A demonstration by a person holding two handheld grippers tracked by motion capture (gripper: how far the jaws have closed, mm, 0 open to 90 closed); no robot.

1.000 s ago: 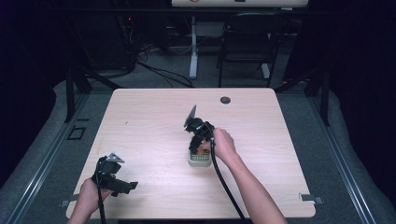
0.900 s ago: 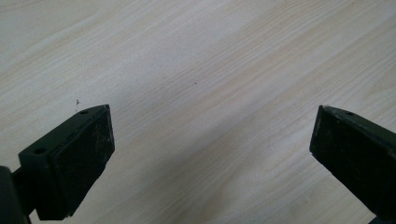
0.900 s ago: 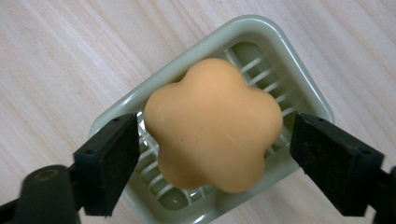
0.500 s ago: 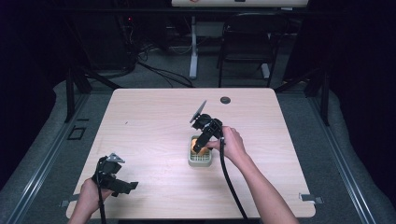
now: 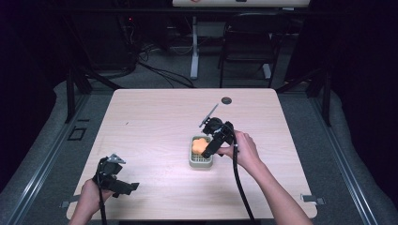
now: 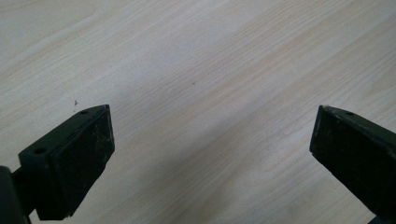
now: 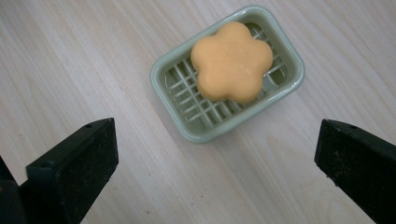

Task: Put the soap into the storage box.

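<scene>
Rising off the dish (image 5: 201, 159), the right gripper (image 5: 212, 146) has drawn back toward the right hand (image 5: 243, 149), jaws spread wide and empty. An orange flower-shaped soap (image 7: 231, 61) lies in the green slatted dish at mid-table (image 5: 155, 117). Near the front left corner, the left gripper (image 5: 118, 183) rests, jaws parted over bare wood.

Black chair (image 5: 248, 42) and cables (image 5: 159, 70) beyond the table (image 5: 155, 117).

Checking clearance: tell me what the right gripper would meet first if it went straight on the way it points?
Probably the orange flower-shaped soap in the green dish, lying ahead of the right gripper and its open jaws; depth is unclear.
</scene>
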